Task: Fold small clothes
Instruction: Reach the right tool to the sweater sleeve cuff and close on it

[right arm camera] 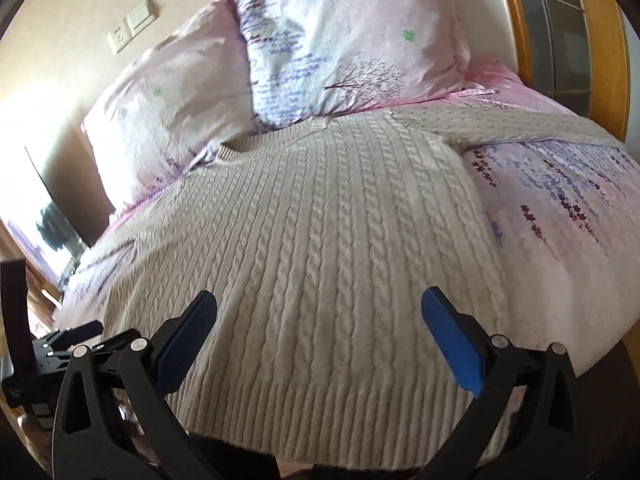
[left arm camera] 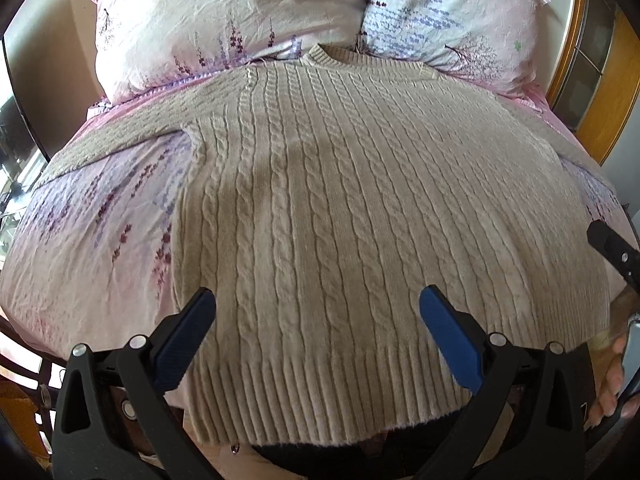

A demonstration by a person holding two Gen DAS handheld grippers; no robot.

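A beige cable-knit sweater lies flat and face up on the bed, collar far, ribbed hem near, sleeves spread out to both sides. It also shows in the right wrist view. My left gripper is open and empty, hovering over the hem at the sweater's lower middle. My right gripper is open and empty above the hem toward the sweater's right side. The right gripper's black body shows at the right edge of the left wrist view. The left gripper's body shows at the left edge of the right wrist view.
The bed has a pink floral sheet. Two floral pillows lean at the head, just beyond the collar. A wooden frame stands at the far right. The bed's near edge runs just below the hem.
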